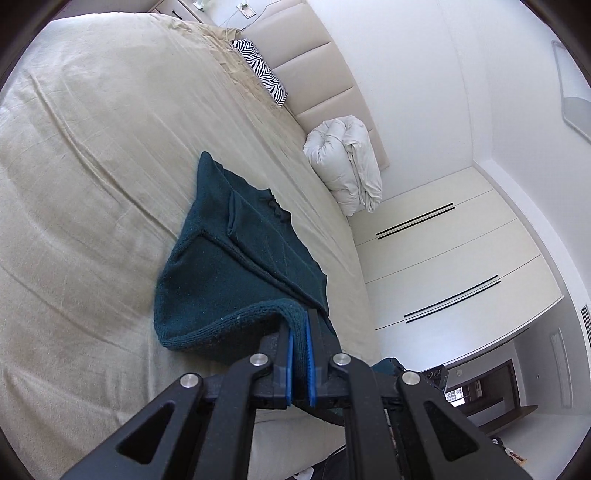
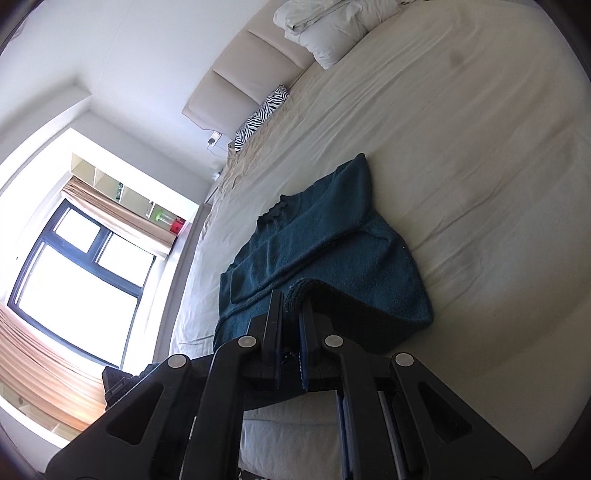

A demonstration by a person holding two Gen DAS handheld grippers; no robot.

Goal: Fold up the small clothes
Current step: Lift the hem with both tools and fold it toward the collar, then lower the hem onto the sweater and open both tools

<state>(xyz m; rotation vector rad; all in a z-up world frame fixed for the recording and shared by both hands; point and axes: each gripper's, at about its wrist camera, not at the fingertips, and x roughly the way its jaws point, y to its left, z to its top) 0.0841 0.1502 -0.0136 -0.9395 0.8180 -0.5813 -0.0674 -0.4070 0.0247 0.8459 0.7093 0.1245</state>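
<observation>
Left wrist view: the left gripper (image 1: 300,325) has its jaws pressed nearly together on the near hem of a dark teal sweater (image 1: 236,258), the knit edge draped between the blue pads (image 1: 290,354). The hem is lifted off the bed (image 1: 92,166), while the rest of the sweater lies spread on the beige cover, its neck end pointing toward the headboard (image 1: 321,74). A sleeve looks folded in across the body, though the dark knit makes that hard to read. A zebra pillow (image 1: 264,70) sits against the headboard, and a bundled white duvet (image 1: 347,162) lies near the bed's edge, well apart from the sweater. A white wardrobe (image 1: 443,258) stands beyond.

Right wrist view: the right gripper (image 2: 291,306) also pinches the sweater (image 2: 314,236) at its near hem, jaws closed on the raised fold. The garment lies in the middle of the bed (image 2: 480,166). The pillow (image 2: 262,114) and duvet (image 2: 328,26) lie by the headboard (image 2: 236,77). A bright window (image 2: 81,266) with a tan curtain (image 2: 118,210) fills the left side.
</observation>
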